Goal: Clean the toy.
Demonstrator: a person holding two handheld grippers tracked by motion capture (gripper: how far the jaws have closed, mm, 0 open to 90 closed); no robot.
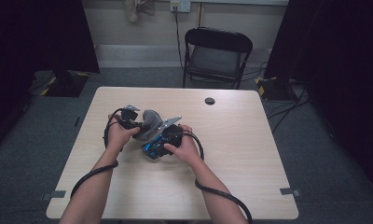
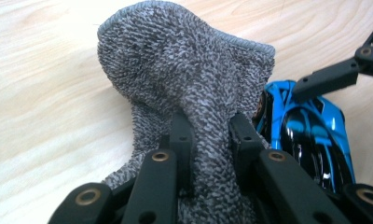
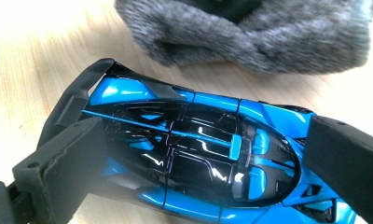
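So, biggest thing first: I'm working over a light wood table [image 1: 250, 154], and the right half of it is bare all the way to the edge, with open top behind and in front of my hands too. A black folding chair [image 1: 216, 53] sits past the far edge, well apart from the work.

Near the middle, a bit left of centre, there's a grey knit sock [image 2: 184, 79]. My left gripper [image 2: 211, 135] has its jaws pinched tight on the sock's fabric, the cuff end bunched up and standing above them, its hemmed opening on top.

Just beside the sock is a blue and black toy car [image 3: 194, 154]. My right gripper [image 3: 201, 163] has one pad at the car's tail and one at its nose, clamped on it lengthwise. In the right gripper view the sock lies just beyond the car; I can't tell if they touch.

A small dark round cap [image 1: 210, 101] sits near the far edge, away from everything.
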